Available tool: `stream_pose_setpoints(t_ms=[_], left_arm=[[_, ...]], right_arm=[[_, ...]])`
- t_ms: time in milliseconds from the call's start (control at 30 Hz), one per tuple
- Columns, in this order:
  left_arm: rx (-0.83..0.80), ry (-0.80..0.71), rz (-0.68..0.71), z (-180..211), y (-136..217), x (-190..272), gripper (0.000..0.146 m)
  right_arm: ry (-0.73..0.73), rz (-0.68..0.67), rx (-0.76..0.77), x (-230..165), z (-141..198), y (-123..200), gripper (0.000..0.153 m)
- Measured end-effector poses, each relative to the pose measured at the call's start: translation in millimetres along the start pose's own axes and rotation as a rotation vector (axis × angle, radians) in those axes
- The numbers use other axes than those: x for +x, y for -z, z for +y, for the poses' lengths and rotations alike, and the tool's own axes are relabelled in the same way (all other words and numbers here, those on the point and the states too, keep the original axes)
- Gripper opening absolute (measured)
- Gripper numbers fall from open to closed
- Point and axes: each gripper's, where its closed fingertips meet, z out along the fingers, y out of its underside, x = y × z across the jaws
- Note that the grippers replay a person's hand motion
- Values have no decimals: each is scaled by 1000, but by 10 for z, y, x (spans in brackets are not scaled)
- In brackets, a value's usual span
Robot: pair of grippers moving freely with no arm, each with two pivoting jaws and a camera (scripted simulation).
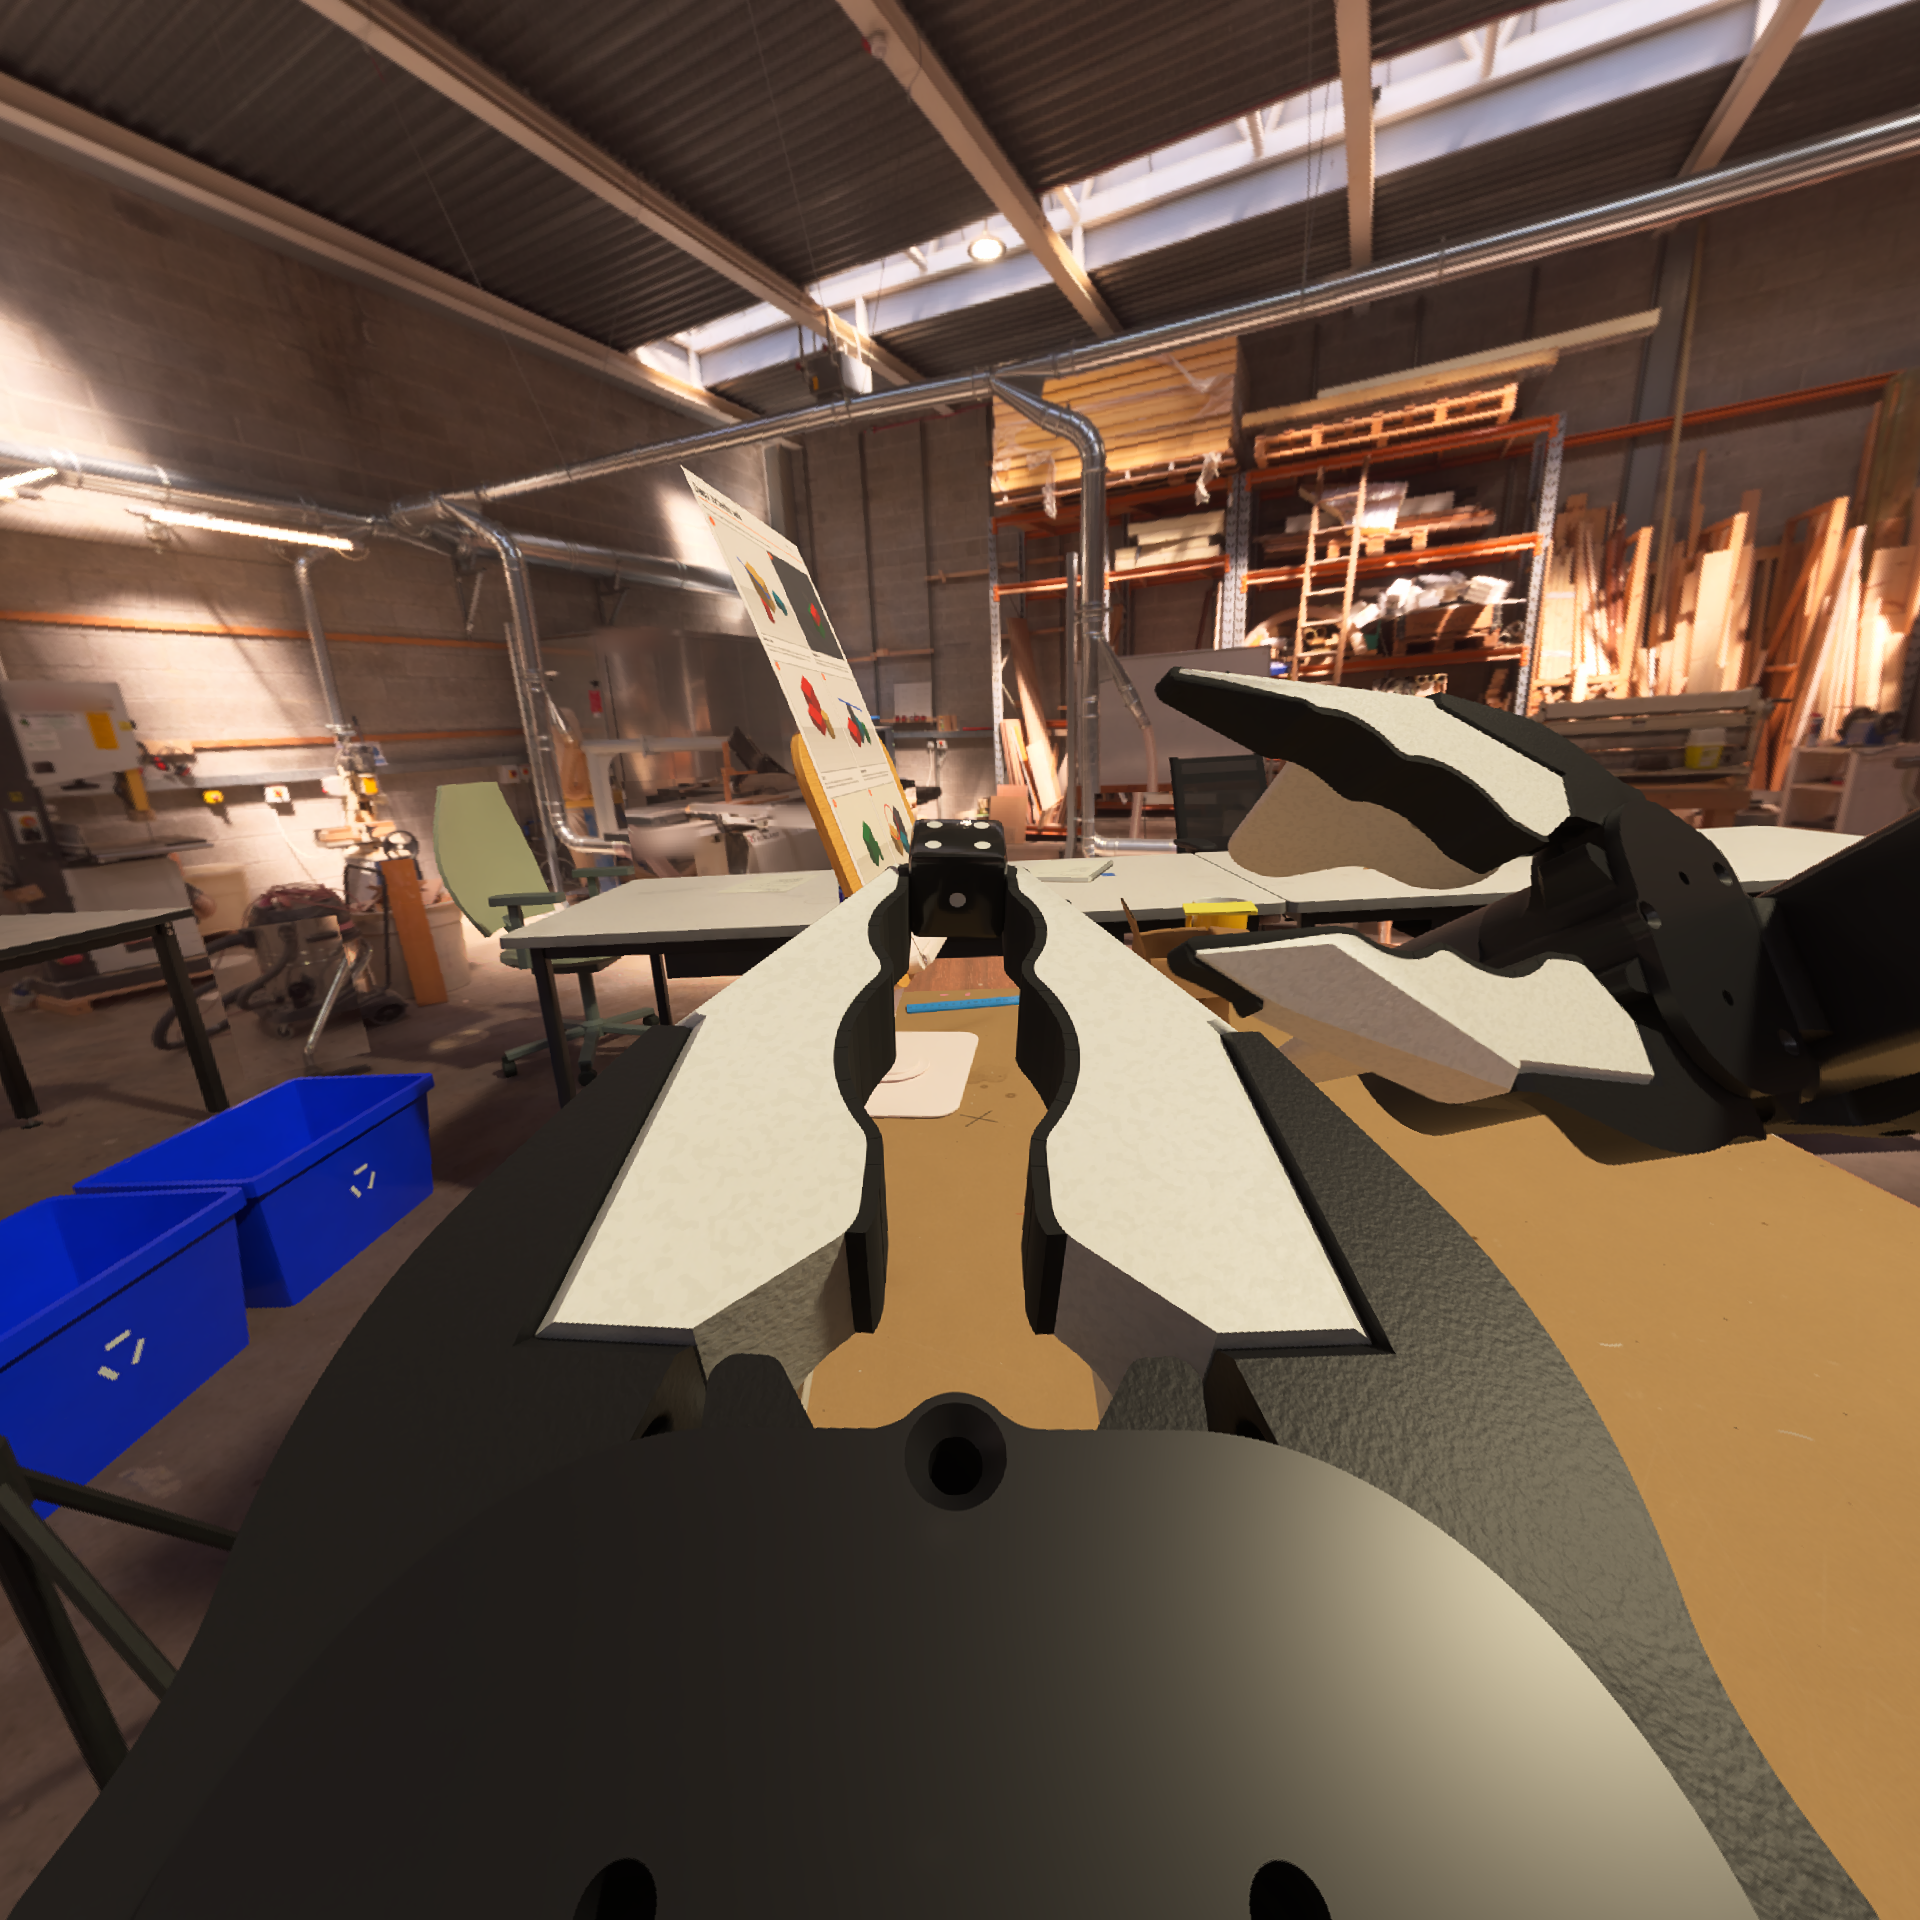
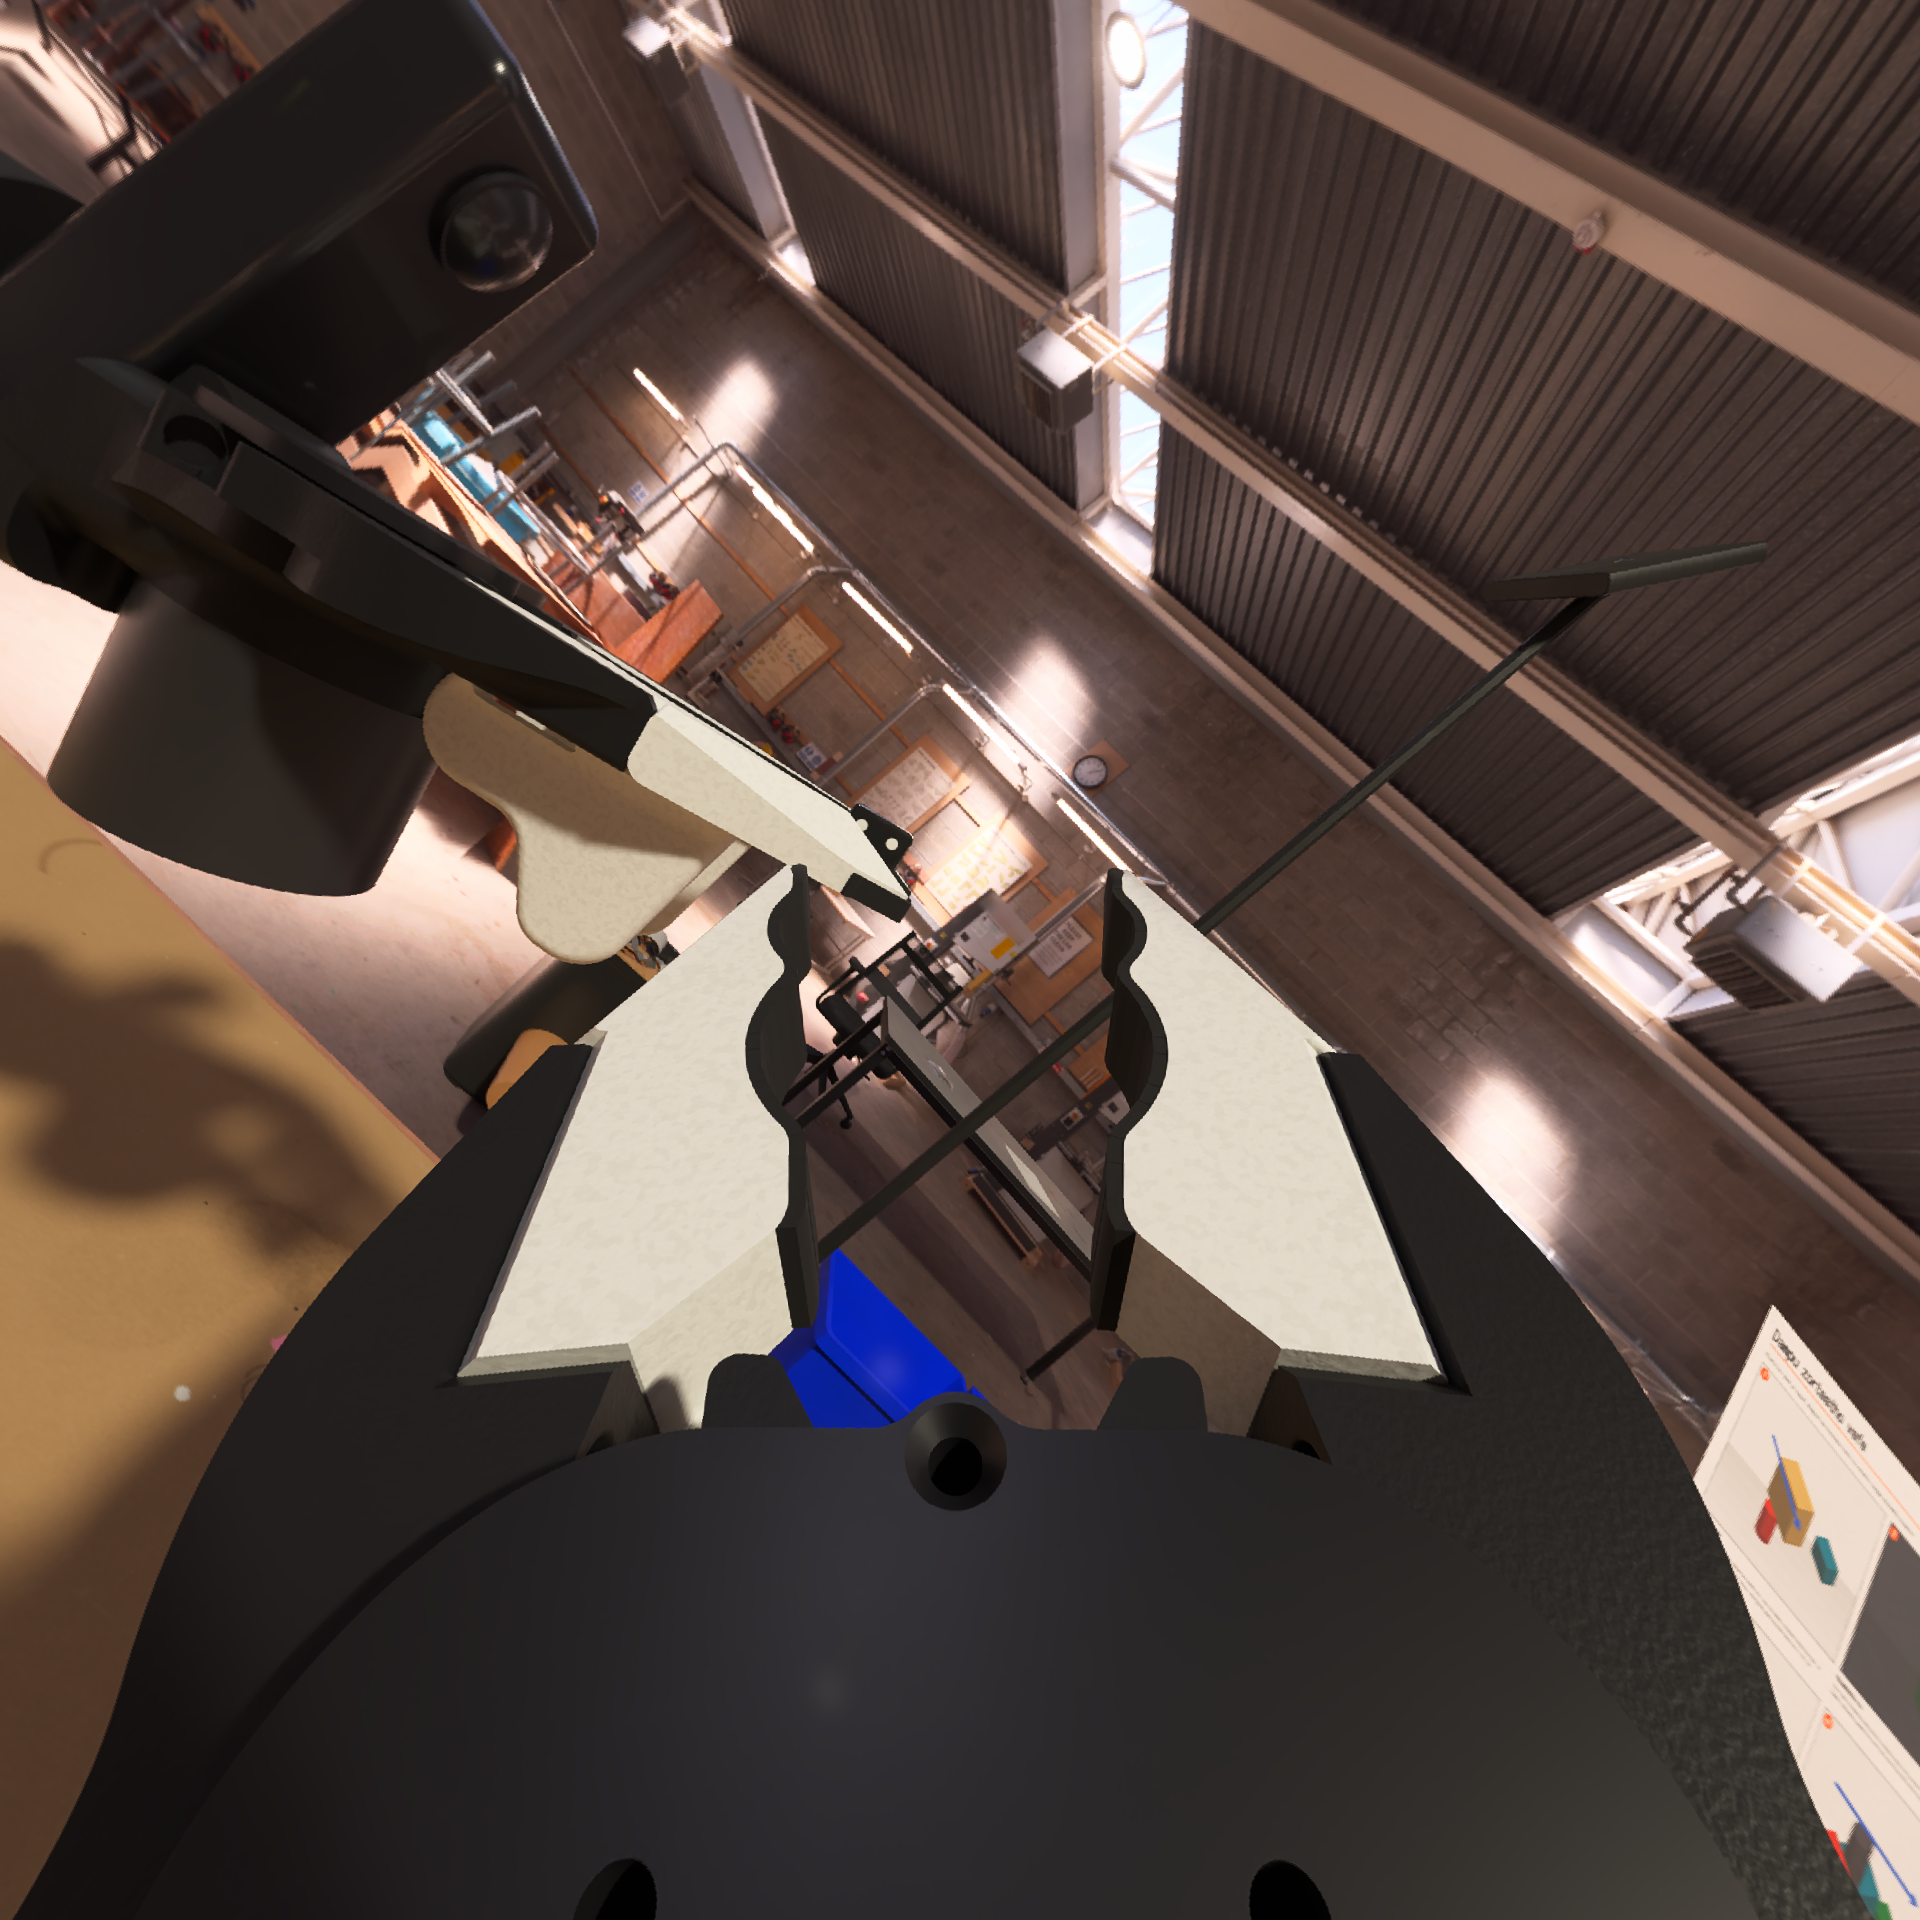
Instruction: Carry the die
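Note:
A black die (image 1: 956,868) with white pips is held between the fingertips of my left gripper (image 1: 956,894), which is shut on it above the brown tabletop (image 1: 1455,1299). My right gripper (image 1: 1184,821) shows to the right of the die in the left wrist view, turned on its side, with its jaws wide apart and empty. In the right wrist view my right gripper (image 2: 956,883) is open with nothing between its fingers. There the left gripper's finger (image 2: 727,779) reaches in from the upper left, and a corner of the die (image 2: 883,831) shows at its tip, just above my right gripper's left fingertip.
Two blue bins (image 1: 312,1174) stand low on the left. A leaning poster board (image 1: 800,665) and a white pad (image 1: 925,1075) are at the table's far end. A thin black rod (image 2: 1455,717) crosses the right wrist view, and the poster (image 2: 1829,1558) is at its lower right.

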Motion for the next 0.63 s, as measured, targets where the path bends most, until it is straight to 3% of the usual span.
stream_pose_setpoints(t_ms=[233, 400, 467, 533, 567, 633], left_arm=[[59, -30, -43, -89, 77, -95, 16], [140, -126, -241, -2, 271, -462, 16], [205, -283, -470, 131, 576, -765, 16], [178, -612, -758, 422, 963, -1014, 16], [101, -701, -750, 660, 1045, -1062, 16], [14, -667, -621, 1068, 1147, -1062, 16]], right_arm=[[-72, 3, 41, 68, -13, 32, 56], [-124, -5, 59, 18, 55, -39, 57], [-169, -39, 76, -129, 142, -152, 57], [-242, -106, 103, -383, 295, -314, 57], [-295, -131, 116, -524, 395, -397, 57], [-401, -113, 132, -771, 620, -535, 57]])
